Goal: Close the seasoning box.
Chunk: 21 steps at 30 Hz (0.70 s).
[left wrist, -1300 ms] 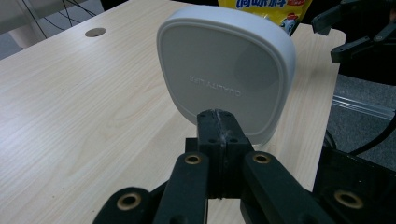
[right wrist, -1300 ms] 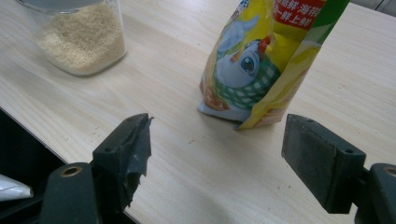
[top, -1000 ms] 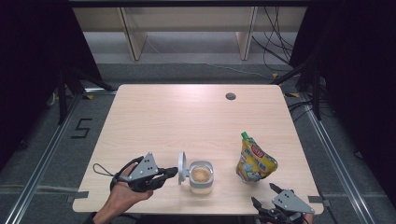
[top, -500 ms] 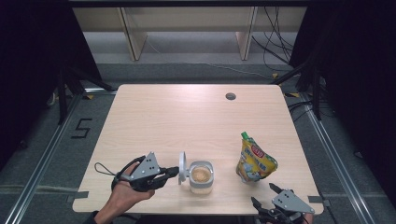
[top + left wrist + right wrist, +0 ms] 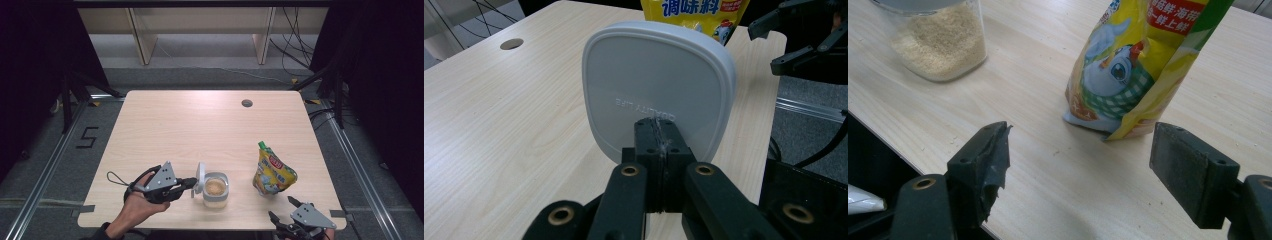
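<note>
A small clear jar [image 5: 215, 189] of beige grains stands near the table's front edge, its white hinged lid [image 5: 200, 177] upright on its left side. My left gripper [image 5: 192, 183] is shut, and its tips rest against the outer face of the lid [image 5: 659, 75]; the left gripper view shows the jaws [image 5: 658, 131] pressed together with nothing between them. A yellow seasoning pouch [image 5: 274, 175] with a green top stands to the right of the jar. My right gripper [image 5: 281, 208] is open at the front edge, just short of the pouch [image 5: 1128, 70], with the jar [image 5: 940, 45] to its left.
The light wooden table [image 5: 200, 125] has a round cable hole [image 5: 247, 103] at the back right. Its front edge lies directly under my right gripper [image 5: 1083, 150]. Dark floor, metal rails and shelving legs surround the table.
My left hand has shifted very slightly, with its tips staying at the lid. The right gripper, the jar and the pouch have not moved.
</note>
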### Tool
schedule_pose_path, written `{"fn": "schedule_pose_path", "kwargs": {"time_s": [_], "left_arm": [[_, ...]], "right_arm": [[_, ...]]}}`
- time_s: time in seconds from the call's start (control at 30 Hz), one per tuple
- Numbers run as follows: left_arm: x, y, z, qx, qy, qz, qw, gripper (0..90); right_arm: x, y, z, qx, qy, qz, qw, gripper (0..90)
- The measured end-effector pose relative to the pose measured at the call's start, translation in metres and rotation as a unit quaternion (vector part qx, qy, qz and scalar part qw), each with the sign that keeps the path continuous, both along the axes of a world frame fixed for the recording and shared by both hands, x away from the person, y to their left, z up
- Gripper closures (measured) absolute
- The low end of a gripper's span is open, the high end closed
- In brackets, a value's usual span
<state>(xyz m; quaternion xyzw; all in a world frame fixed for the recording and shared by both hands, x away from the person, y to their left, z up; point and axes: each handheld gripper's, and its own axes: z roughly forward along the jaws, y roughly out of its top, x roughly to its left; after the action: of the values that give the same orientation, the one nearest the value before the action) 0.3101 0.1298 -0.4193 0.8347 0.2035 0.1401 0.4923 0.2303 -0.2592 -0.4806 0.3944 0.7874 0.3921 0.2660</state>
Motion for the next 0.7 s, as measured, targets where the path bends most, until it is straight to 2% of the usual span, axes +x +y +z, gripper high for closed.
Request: {"fn": "schedule_pose_path", "kwargs": {"time_s": [0.03, 0.07, 0.17, 0.27, 0.37, 0.43, 0.47, 0.57, 0.6, 0.63, 0.67, 0.7], "left_arm": [[0.001, -0.001, 0.001, 0.002, 0.0, -0.001, 1.0, 88.5], [0.002, -0.002, 0.001, 0.001, 0.0, -0.006, 1.0, 88.5], [0.004, -0.007, 0.001, 0.006, -0.003, -0.01, 0.9999, 88.4], [0.004, -0.012, -0.001, -0.001, 0.003, -0.009, 1.0, 88.3], [0.006, -0.015, 0.0, 0.004, -0.002, -0.015, 0.9999, 88.3], [0.006, -0.016, 0.0, -0.006, 0.006, -0.013, 0.9999, 88.3], [0.006, -0.016, 0.001, -0.002, 0.001, -0.013, 0.9999, 88.2], [0.006, -0.015, 0.001, -0.005, 0.003, -0.012, 0.9999, 87.2], [0.006, -0.015, 0.001, -0.006, 0.003, -0.013, 0.9999, 86.7], [0.006, -0.014, 0.001, -0.015, 0.012, -0.012, 0.9997, 86.0], [0.005, -0.013, 0.001, -0.016, 0.012, -0.007, 0.9998, 84.7], [0.006, -0.011, 0.002, -0.021, 0.012, -0.012, 0.9996, 83.8]], "right_arm": [[0.0, -0.001, 0.0, -0.006, -0.008, -0.001, 0.9999, 24.9], [-0.003, 0.002, 0.0, 0.008, 0.009, -0.014, 0.9998, 24.9], [-0.003, 0.002, 0.0, 0.011, 0.011, -0.017, 0.9997, 24.9], [-0.003, 0.002, 0.0, 0.008, 0.009, -0.014, 0.9998, 24.9], [-0.002, 0.001, 0.0, 0.008, 0.007, -0.012, 0.9999, 24.9], [-0.001, 0.0, 0.0, 0.0, -0.005, -0.01, 0.9999, 24.9], [0.0, -0.001, 0.0, -0.004, -0.009, -0.006, 0.9999, 24.9], [-0.001, 0.001, 0.0, 0.009, 0.007, -0.011, 0.9999, 24.9], [-0.002, 0.001, 0.0, 0.006, 0.007, -0.012, 0.9999, 24.9], [-0.002, 0.001, 0.0, 0.008, 0.006, -0.012, 0.9999, 24.9], [-0.001, 0.0, 0.0, 0.004, 0.002, -0.007, 1.0, 24.9], [-0.001, 0.0, 0.0, 0.006, 0.003, -0.011, 0.9999, 24.9]]}}
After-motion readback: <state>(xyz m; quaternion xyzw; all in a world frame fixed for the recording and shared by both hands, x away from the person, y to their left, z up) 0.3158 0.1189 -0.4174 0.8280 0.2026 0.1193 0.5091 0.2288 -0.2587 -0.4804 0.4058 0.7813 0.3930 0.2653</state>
